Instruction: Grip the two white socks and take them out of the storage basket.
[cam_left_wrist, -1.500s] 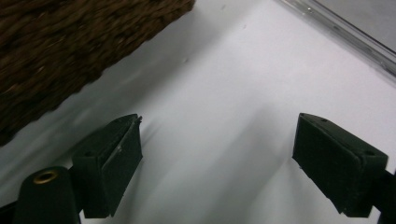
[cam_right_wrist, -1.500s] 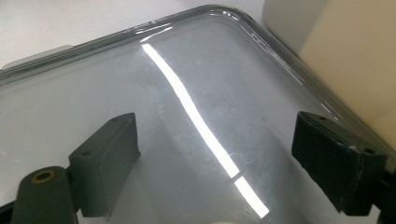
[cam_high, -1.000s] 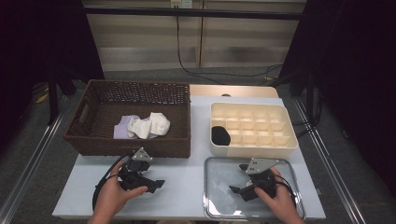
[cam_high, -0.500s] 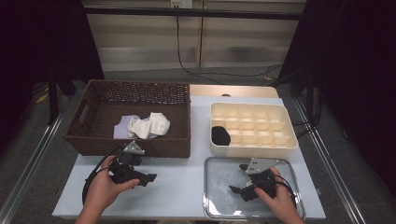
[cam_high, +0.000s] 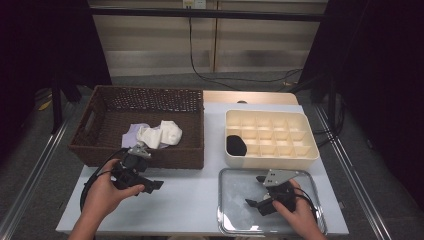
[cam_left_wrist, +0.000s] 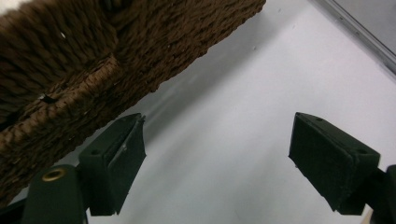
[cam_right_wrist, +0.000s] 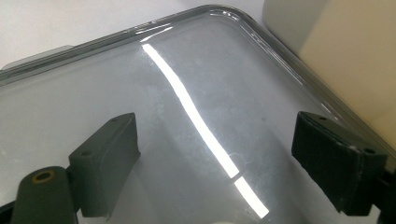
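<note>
My left gripper (cam_high: 149, 183) is held low over the white table (cam_high: 190, 205), just in front of the brown wicker basket (cam_high: 150, 156). Its jaws stand open with nothing between them, and in the left gripper view (cam_left_wrist: 219, 126) the basket wall (cam_left_wrist: 70, 70) lies close to the left jaw. My right gripper (cam_high: 254, 204) hovers over the shallow metal tray (cam_high: 235, 220), open and holding nothing; the right gripper view (cam_right_wrist: 215, 121) looks down on the bare tray floor (cam_right_wrist: 187, 70).
Inside the basket lie a white cloth (cam_high: 161, 134) and a lavender cloth (cam_high: 130, 136). A cream compartment tray (cam_high: 280, 155) sits behind the metal tray, with a black object (cam_high: 236, 145) in its near-left cell. Its cream wall (cam_right_wrist: 345, 56) is near my right jaw.
My left gripper has moved left and back toward the basket's front wall. The right gripper has stayed over the metal tray.
</note>
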